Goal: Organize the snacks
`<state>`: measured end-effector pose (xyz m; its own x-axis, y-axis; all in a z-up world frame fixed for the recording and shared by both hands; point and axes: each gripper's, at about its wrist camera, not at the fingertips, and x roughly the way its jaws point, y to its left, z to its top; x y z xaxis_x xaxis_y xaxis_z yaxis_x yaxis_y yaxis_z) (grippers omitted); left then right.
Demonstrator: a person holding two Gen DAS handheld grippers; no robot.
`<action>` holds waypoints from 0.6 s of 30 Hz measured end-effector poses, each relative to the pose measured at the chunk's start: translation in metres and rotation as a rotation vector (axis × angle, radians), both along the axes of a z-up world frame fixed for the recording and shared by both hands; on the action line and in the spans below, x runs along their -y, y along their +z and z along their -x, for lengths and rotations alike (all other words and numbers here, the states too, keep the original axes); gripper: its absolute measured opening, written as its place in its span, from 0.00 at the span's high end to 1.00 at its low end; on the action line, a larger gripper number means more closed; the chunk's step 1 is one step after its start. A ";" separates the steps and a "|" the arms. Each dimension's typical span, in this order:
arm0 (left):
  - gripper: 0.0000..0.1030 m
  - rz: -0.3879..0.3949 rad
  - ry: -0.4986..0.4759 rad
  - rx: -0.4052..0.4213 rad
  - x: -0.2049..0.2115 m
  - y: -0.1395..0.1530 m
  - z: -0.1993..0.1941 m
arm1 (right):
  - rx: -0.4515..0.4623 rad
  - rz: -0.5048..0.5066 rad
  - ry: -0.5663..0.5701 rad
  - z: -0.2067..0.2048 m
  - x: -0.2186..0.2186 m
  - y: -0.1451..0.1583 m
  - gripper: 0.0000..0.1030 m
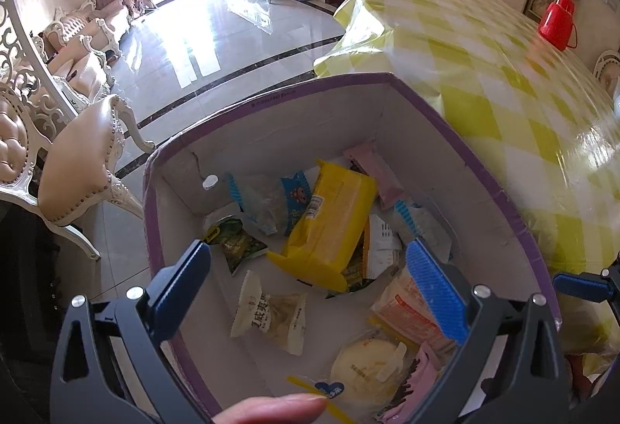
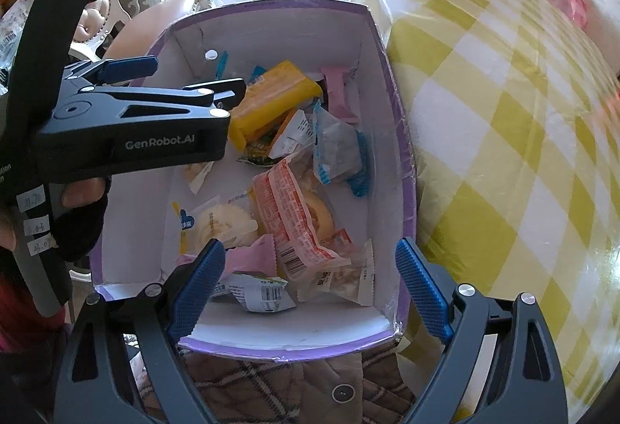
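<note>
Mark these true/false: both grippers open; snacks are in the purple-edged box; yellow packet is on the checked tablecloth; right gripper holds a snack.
1. Both grippers open: true. The left gripper and right gripper both stand spread with nothing between the fingers.
2. Snacks lie in the purple-edged box: true.
3. Yellow packet on the checked tablecloth: false. It lies inside the box.
4. Right gripper holds a snack: false. It is empty.

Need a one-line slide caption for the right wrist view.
Right gripper, open, hovers over a purple-edged box of wrapped snacks beside a yellow-checked table; left gripper reaches in.
</note>
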<state>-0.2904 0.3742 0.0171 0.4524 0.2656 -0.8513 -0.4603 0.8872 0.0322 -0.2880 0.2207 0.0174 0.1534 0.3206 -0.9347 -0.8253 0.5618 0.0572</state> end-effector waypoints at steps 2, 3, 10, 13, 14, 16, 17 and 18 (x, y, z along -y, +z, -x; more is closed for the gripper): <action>0.02 0.001 0.000 0.000 0.000 0.000 0.000 | -0.002 0.001 -0.001 0.000 0.000 -0.001 0.16; 0.02 0.001 -0.001 0.000 0.000 0.000 0.000 | -0.003 0.002 -0.001 0.000 0.000 -0.001 0.16; 0.02 0.000 0.000 -0.003 0.000 0.000 0.000 | -0.009 0.003 0.003 0.000 -0.001 -0.002 0.16; 0.02 -0.001 0.000 -0.004 0.000 0.000 0.001 | -0.011 0.005 0.003 0.000 -0.002 -0.003 0.16; 0.02 0.000 0.001 -0.005 -0.001 -0.001 0.000 | -0.012 0.005 0.003 0.001 -0.002 -0.004 0.16; 0.02 0.004 0.001 -0.009 -0.002 -0.002 0.000 | -0.014 0.007 0.003 0.001 -0.002 -0.005 0.16; 0.02 0.005 0.002 -0.011 -0.003 -0.003 0.000 | -0.014 0.007 0.004 0.001 -0.002 -0.005 0.16; 0.02 0.005 0.003 -0.013 -0.003 -0.004 0.001 | -0.014 0.007 0.003 0.001 -0.002 -0.005 0.16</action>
